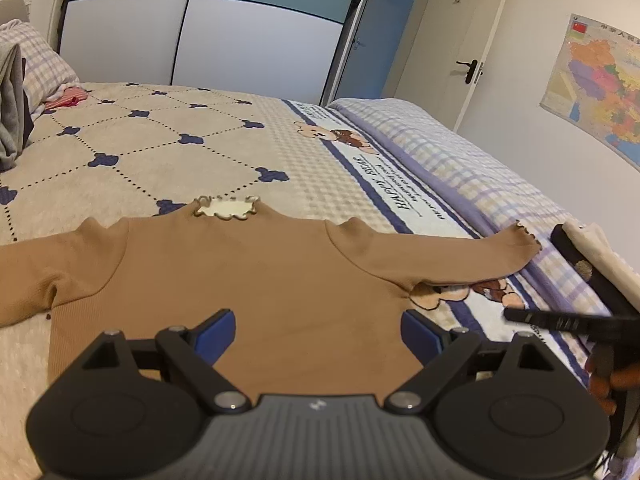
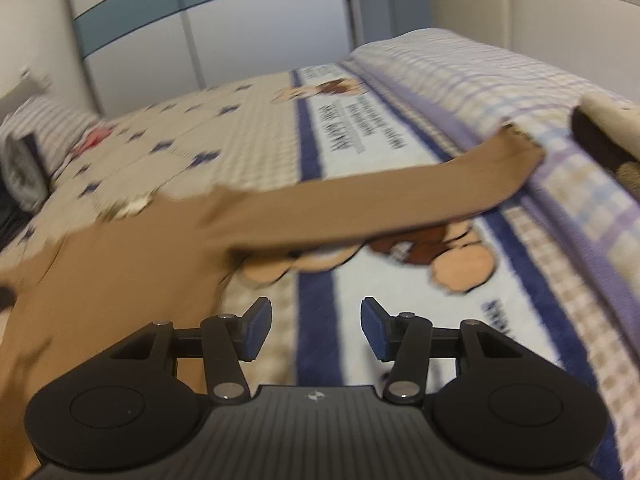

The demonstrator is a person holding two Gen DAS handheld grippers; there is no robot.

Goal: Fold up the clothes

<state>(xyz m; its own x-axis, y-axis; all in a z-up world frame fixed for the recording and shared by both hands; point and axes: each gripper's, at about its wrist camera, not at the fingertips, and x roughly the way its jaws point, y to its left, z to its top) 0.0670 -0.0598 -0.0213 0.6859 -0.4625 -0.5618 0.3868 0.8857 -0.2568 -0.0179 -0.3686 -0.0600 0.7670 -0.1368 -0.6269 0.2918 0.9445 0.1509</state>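
A tan long-sleeved top [image 1: 264, 276] lies flat on the bed, frilled collar [image 1: 226, 208] at the far side and both sleeves spread out. My left gripper [image 1: 316, 336] is open and empty above the lower middle of the top. My right gripper [image 2: 316, 328] is open and empty above the blanket, just right of the top's body [image 2: 112, 280] and near its right sleeve [image 2: 380, 204]. The right gripper also shows at the right edge of the left wrist view [image 1: 560, 320]. The right wrist view is blurred.
The bed has a beige patterned blanket [image 1: 168, 148] and a checked purple quilt [image 1: 460, 168] along its right side. A pillow and grey clothes [image 1: 16, 92] lie at the far left. A wardrobe [image 1: 208, 24] and a door [image 1: 452, 40] stand behind.
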